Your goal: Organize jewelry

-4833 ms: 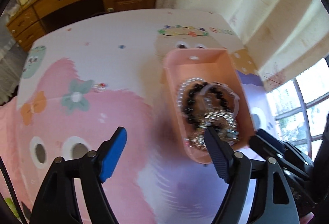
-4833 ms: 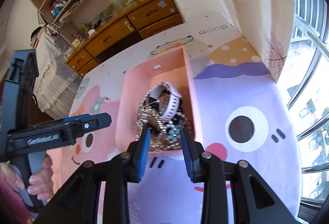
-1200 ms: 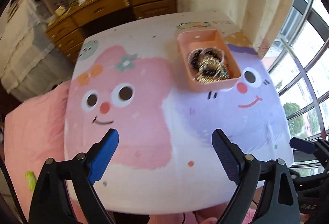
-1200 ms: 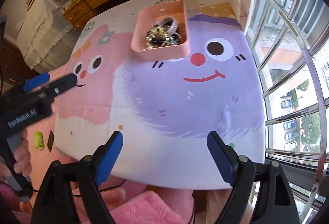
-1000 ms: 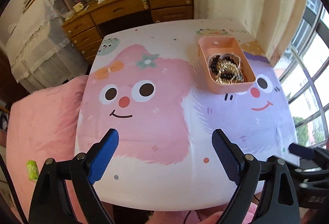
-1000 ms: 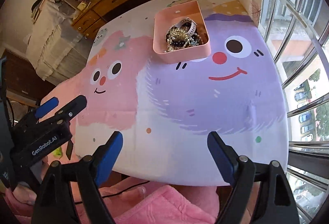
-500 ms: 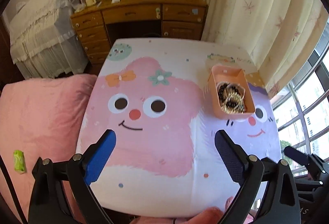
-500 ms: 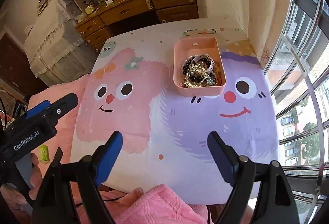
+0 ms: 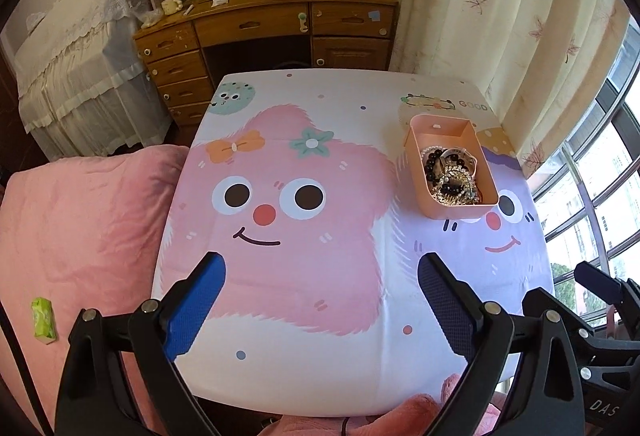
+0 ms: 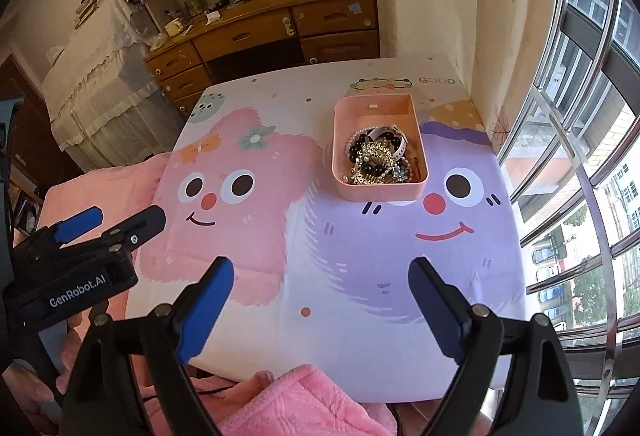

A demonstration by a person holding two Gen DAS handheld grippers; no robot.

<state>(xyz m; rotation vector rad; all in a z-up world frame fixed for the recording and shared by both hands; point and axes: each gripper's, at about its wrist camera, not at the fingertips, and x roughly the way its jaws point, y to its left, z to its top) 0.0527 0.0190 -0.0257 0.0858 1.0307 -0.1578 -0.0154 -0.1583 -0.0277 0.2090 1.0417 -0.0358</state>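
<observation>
Reading "GenRobot.AI" on its side, the left gripper [image 10: 110,226] hangs at 9 o'clock, jaws wide and empty. "GOOD" [image 10: 437,80] is printed on the cloth [image 10: 380,256] at 12 o'clock. Just below sits the pink tray [image 10: 378,192], holding heaped jewelry [image 10: 376,156]. The right gripper [image 10: 320,286] gapes wide, empty.

Tangled heap of gold chains, black beads and a white watch strap [image 10: 376,156] inside the pink rectangular plastic tray [image 10: 380,192]: single pieces too small and overlapped to separate. In the left wrist view the tray's near wall [image 9: 460,211] hides the heap's lower part. Black left gripper [image 10: 116,222]: body cut off by the frame edge.
</observation>
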